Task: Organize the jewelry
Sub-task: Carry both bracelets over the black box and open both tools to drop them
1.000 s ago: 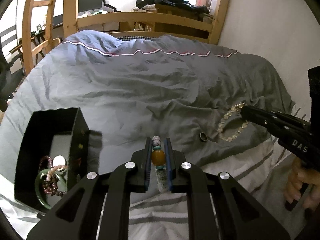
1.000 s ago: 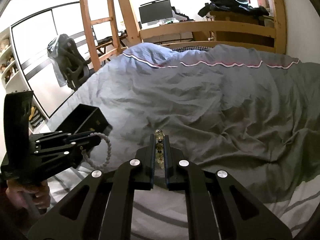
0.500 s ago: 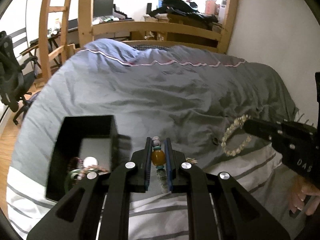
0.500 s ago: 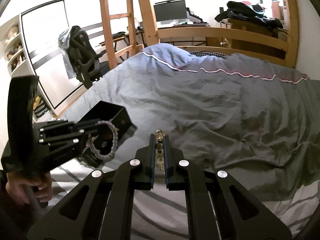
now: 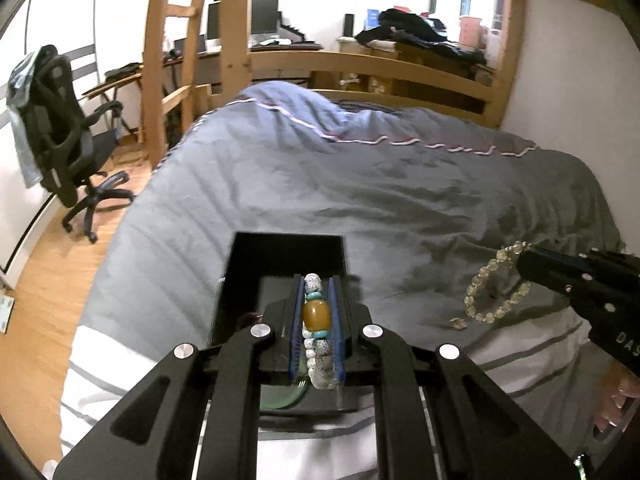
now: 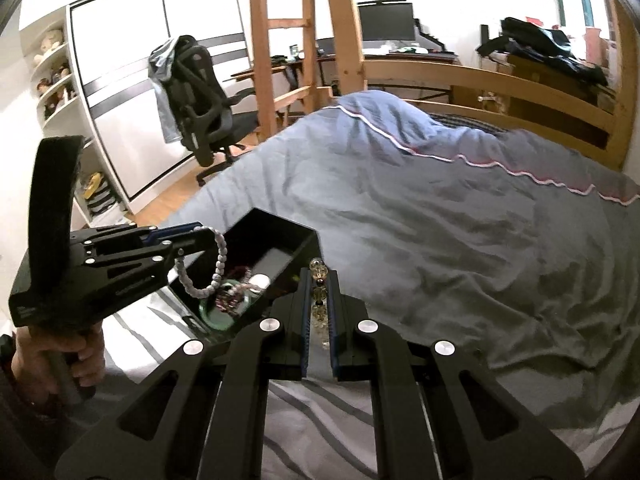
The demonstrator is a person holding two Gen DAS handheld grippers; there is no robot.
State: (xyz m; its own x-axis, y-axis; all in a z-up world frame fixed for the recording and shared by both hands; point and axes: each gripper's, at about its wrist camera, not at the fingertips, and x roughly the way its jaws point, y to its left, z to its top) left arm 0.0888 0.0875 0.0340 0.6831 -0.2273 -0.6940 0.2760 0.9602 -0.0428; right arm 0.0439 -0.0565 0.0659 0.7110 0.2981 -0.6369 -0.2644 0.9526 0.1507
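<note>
My left gripper (image 5: pixel 316 292) is shut on a speckled white bead bracelet with an amber bead (image 5: pixel 317 316) and holds it over the open black jewelry box (image 5: pixel 280 252). In the right wrist view that bracelet (image 6: pixel 200 272) hangs above the box (image 6: pixel 276 236), which holds a green bangle (image 6: pixel 212 314) and other beads. My right gripper (image 6: pixel 319 280) is shut on a clear yellowish bead bracelet (image 6: pixel 318 292), which hangs to the right of the box in the left wrist view (image 5: pixel 496 288).
A small ring (image 5: pixel 457 323) lies on the grey duvet (image 5: pixel 400 200) right of the box. The box sits near the bed's left edge, above the wooden floor (image 5: pixel 48 280). An office chair (image 5: pixel 60 136) and a wooden ladder (image 5: pixel 180 60) stand beyond.
My left gripper has swung left with its bracelet, from right of the box to over it. My right gripper has followed leftward with its bracelet, closer to the box.
</note>
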